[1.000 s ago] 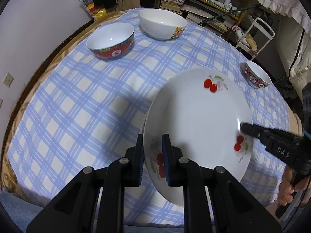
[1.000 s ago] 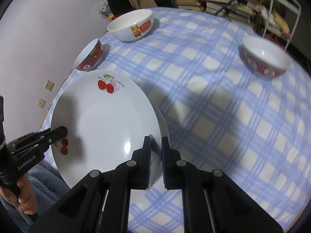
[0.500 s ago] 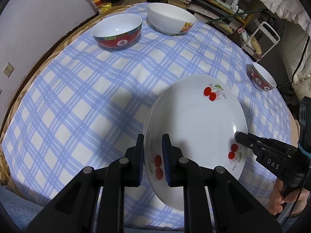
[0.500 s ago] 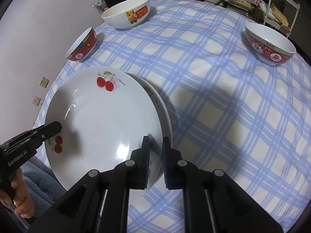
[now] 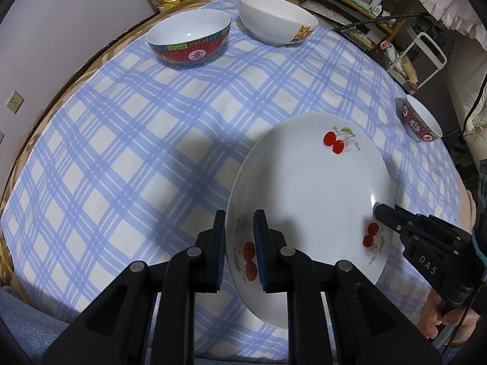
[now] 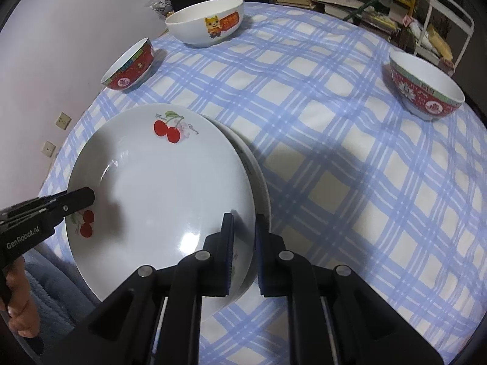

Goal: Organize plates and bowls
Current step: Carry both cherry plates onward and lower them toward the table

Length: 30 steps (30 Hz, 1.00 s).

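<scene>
A white cherry-print plate (image 5: 304,182) (image 6: 158,182) is carried between both grippers, just above the checked tablecloth. My left gripper (image 5: 239,216) (image 6: 88,196) is shut on its left rim. At the opposite edge my right gripper (image 6: 244,219) (image 5: 379,208) is shut on the right rim. Under it lies a second white plate (image 6: 260,179), showing only as a crescent in the right wrist view. A red bowl (image 5: 188,42) (image 6: 129,67) and a white cartoon bowl (image 5: 277,19) (image 6: 207,21) stand at the far side.
Another red-patterned bowl (image 6: 426,88) (image 5: 421,121) stands near the table's right edge. The round table (image 5: 91,152) is covered by a blue checked cloth. Shelves of books and a white rack (image 6: 450,18) stand beyond it. A wall (image 6: 61,45) runs close on the left.
Both views have tipped slightly, so the bowls sit lower in the picture. The lower plate's rim, once peeking out left of the held plate in the left wrist view, is now covered. Both grips are unchanged.
</scene>
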Tool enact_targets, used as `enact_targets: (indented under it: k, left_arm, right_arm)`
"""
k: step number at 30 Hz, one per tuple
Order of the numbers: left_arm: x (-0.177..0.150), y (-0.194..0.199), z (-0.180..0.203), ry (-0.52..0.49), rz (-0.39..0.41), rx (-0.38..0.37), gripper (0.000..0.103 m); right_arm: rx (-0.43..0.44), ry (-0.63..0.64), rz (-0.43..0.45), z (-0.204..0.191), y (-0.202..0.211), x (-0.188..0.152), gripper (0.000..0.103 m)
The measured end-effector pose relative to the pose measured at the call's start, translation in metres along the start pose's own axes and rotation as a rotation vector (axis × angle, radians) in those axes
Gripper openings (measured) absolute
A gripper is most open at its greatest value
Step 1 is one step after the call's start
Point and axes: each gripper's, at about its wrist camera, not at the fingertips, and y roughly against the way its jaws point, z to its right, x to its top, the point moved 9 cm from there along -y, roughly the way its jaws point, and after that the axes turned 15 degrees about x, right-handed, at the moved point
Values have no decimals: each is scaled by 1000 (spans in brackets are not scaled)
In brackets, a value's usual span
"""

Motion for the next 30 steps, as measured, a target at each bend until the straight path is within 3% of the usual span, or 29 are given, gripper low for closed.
enact_targets:
  k: [12,18,30]
  left_arm:
    - [-5,-16,0,5,-45,13,18]
    - [-7,-19,1,25,-64,4,19]
    - [-9,-21,3,15,-71,26,20]
  right_arm:
    - [-20,22,2,1,-2,-1,14]
    - [-84,77,27,-4,3,0,14]
    - [-116,112,37,-5,3,0,13]
